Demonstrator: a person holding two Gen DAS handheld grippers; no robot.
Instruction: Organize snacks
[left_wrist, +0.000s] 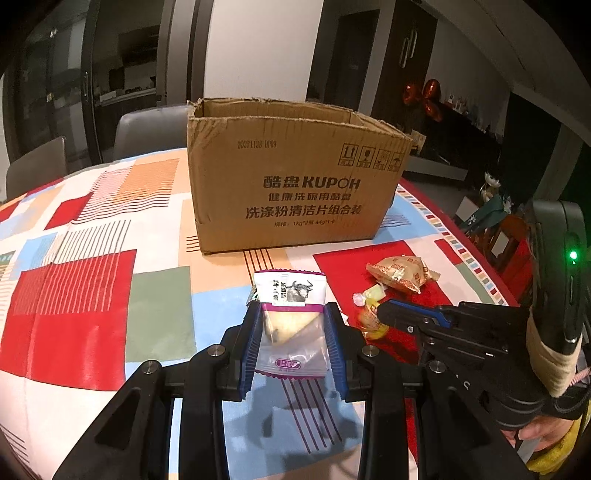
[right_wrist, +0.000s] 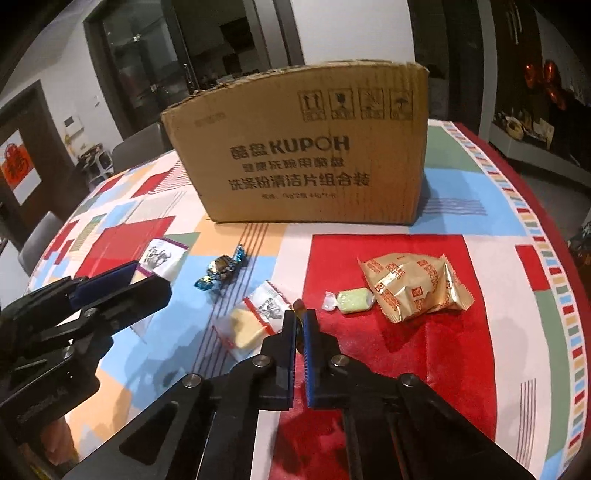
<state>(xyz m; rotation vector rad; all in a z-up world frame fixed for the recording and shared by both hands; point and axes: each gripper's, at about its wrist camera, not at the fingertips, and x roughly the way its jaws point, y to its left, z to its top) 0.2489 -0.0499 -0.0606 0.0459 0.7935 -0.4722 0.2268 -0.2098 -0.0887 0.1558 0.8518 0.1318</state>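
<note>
Left gripper (left_wrist: 293, 325): we see it clamped on the purple-edged snack packet (left_wrist: 291, 321), above the tablecloth (left_wrist: 74, 295).
Right gripper (right_wrist: 300, 319): jaws closed tight on a small wrapped candy (right_wrist: 298, 306).
Cardboard box (right_wrist: 306, 155): open-topped, behind the loose snacks.

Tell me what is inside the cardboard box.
The cardboard box stands open at the top, but only the upper part of its far inner walls shows in the left wrist view. Its front wall hides the floor and any contents.
</note>
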